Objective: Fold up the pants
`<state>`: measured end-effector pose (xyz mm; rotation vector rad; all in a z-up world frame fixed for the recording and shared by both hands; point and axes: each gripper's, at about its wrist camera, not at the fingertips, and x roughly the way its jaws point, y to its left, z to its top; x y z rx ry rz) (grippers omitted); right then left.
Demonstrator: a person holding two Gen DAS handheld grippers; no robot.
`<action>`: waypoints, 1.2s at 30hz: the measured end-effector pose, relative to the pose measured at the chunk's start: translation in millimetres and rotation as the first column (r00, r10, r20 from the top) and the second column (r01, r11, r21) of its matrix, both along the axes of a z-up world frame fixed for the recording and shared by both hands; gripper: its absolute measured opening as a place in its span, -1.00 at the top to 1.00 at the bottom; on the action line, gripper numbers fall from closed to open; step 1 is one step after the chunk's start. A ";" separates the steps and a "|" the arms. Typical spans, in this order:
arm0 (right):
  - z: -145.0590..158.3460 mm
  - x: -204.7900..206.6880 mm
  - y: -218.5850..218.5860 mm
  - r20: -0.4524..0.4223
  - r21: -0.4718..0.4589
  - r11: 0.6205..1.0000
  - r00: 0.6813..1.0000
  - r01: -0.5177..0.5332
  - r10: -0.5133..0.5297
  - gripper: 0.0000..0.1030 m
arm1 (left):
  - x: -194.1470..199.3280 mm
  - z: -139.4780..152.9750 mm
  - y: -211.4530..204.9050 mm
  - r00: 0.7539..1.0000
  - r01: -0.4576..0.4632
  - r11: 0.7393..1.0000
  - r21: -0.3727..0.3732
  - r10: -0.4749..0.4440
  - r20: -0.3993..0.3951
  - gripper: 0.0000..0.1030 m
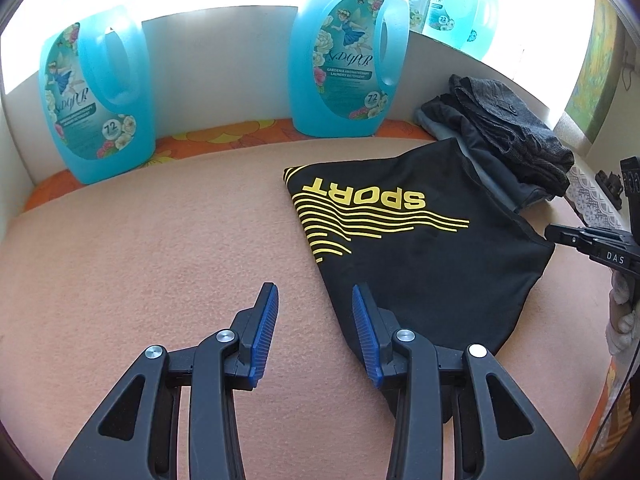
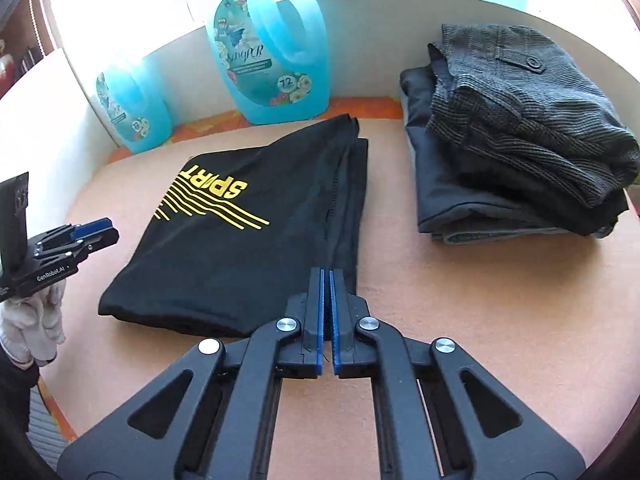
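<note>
Your right gripper [image 2: 326,280] is clenched at the pants' [image 2: 240,256] near edge, empty or pinching cloth I cannot tell; your left gripper [image 1: 315,296] hangs released; grip the near-left corner squarely before folding away.

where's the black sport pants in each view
Left wrist: sport pants lie right of centre, just ahead of the open left gripper.
Right wrist: sport pants lie left of centre, ahead of the shut right gripper.
Shared landmark: the folded clothes stack, right of the pants.
</note>
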<state>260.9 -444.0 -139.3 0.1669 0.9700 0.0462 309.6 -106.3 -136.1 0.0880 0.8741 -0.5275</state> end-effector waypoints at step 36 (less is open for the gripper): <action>-34.2 127.1 -23.4 -0.071 0.111 0.988 0.993 0.104 -0.096 -0.55 | 95.1 -34.3 -46.0 0.995 -0.041 0.996 -0.074 0.034 -0.089 0.00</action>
